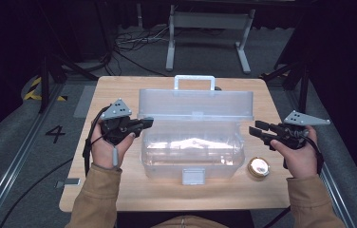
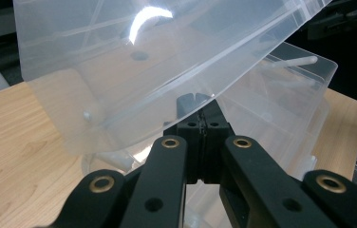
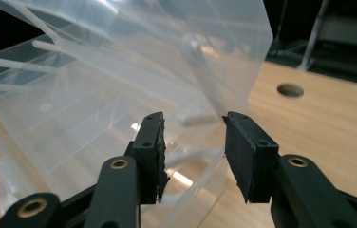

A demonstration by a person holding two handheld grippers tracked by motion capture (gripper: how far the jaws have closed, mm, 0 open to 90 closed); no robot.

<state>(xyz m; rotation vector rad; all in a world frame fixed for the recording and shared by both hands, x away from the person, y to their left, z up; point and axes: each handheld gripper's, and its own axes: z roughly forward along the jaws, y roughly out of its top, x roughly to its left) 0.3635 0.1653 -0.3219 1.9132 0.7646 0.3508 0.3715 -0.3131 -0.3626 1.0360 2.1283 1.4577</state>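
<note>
Dim surroundings, glare on clear plastic

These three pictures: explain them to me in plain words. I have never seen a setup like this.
A person sits at a wooden table and holds a hand tool in each hand, each with two black fingers that pinch. The high view looks down from above the person. The other two pictures come from small cameras riding on the tools, looking along their fingers.

On the table stands a clear plastic box with its lid raised, and beside it a small round gold-coloured thing.

The left gripper is at the box's left side. Its own view shows its fingers shut at the lid's lower edge; whether they pinch that edge is hard to tell. The right gripper sits apart from the box's right side, its fingers open and empty.
</note>
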